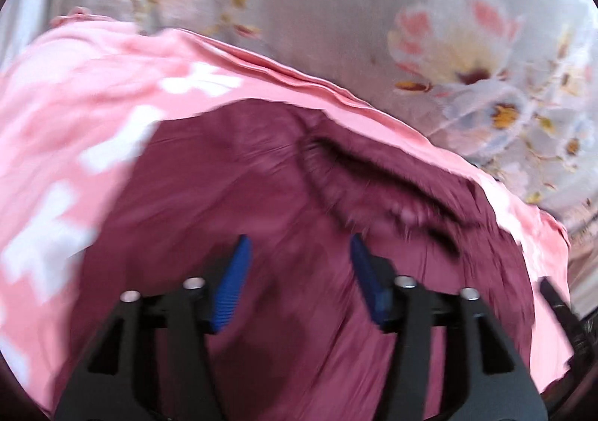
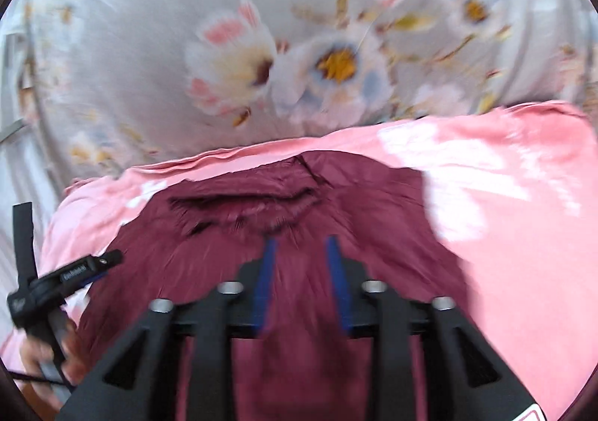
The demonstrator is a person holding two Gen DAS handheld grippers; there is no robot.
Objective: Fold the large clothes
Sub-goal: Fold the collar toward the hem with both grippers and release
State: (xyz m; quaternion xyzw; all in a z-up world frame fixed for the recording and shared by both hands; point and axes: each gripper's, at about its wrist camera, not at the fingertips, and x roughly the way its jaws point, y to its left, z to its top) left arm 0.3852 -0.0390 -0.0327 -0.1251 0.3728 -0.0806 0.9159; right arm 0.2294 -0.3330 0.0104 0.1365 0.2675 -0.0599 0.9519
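A dark maroon garment (image 1: 231,196) with a gathered elastic waistband (image 1: 377,181) lies on top of a pink cloth with white marks (image 1: 74,92). My left gripper (image 1: 299,247) hovers over the maroon fabric, jaws wide apart and empty. In the right wrist view the maroon garment (image 2: 373,219) fills the lower middle, its waistband (image 2: 246,209) just beyond my right gripper (image 2: 301,245), whose blue pads stand apart with nothing between them. The pink cloth (image 2: 504,215) spreads to the right. Both views are motion-blurred.
A grey bedsheet with large flowers (image 2: 231,58) lies under and beyond the clothes. The other gripper and the hand holding it (image 2: 56,290) show at the lower left of the right wrist view; part of a gripper (image 1: 557,305) shows at the right edge of the left wrist view.
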